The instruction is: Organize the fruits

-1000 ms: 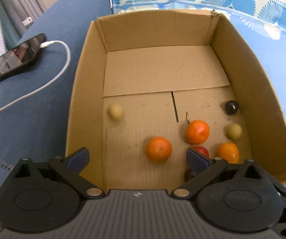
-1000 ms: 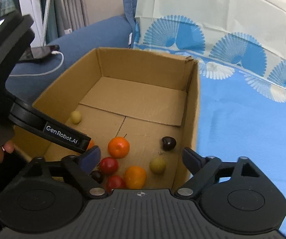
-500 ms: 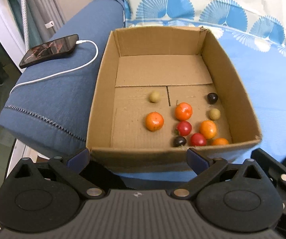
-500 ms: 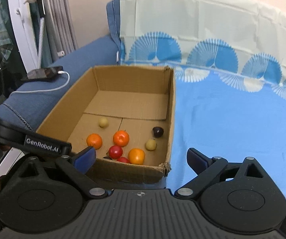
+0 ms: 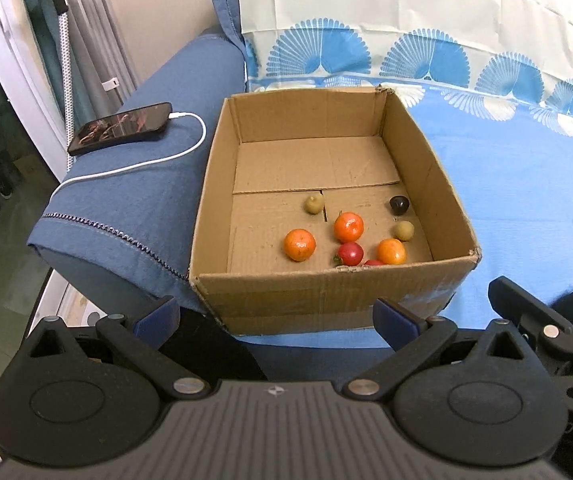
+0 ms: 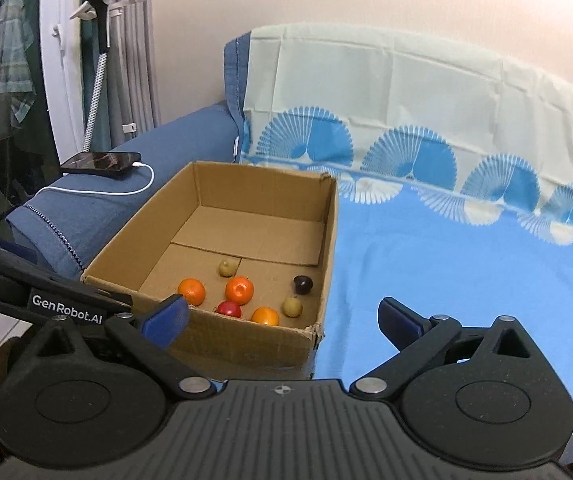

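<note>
A cardboard box (image 5: 326,300) stands on a blue-covered sofa and also shows in the right wrist view (image 6: 246,344). Inside lie several small fruits: an orange (image 5: 299,244), a second orange (image 5: 349,227), a third orange (image 5: 391,251), a red fruit (image 5: 350,254), two yellow-green ones (image 5: 313,204) (image 5: 404,230) and a dark one (image 5: 399,205). My left gripper (image 5: 276,316) is open and empty, in front of the box's near wall. My right gripper (image 6: 282,316) is open and empty, before the box's near right corner.
A phone (image 5: 120,128) on a white charging cable (image 5: 142,164) lies on the blue sofa arm left of the box. Blue patterned cloth (image 6: 466,264) covers the seat to the right. A white door frame and curtains stand at far left.
Both grippers have pulled back and up out of the box; the whole box and sofa now show. The fruits have stayed in the box.
</note>
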The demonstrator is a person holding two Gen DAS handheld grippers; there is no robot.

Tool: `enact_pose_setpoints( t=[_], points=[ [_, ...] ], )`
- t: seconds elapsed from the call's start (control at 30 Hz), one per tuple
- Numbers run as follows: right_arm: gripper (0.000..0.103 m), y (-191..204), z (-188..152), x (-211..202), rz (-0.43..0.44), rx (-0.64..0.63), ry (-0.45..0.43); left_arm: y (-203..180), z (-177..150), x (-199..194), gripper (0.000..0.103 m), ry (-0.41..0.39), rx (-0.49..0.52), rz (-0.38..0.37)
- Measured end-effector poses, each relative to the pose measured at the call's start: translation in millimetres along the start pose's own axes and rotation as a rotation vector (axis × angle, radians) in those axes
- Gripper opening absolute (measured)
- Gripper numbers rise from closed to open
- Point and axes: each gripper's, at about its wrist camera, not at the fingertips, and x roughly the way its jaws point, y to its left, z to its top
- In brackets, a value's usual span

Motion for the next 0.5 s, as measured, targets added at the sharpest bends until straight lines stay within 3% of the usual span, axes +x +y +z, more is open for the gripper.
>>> enact_pose_setpoints(
  t=[0.5],
  points=[
    [0.102, 10, -2, -16, -0.009, -0.028, -0.041, 6, -11, -14, 0.103, -0.028, -0.011, 0.004]
  ],
)
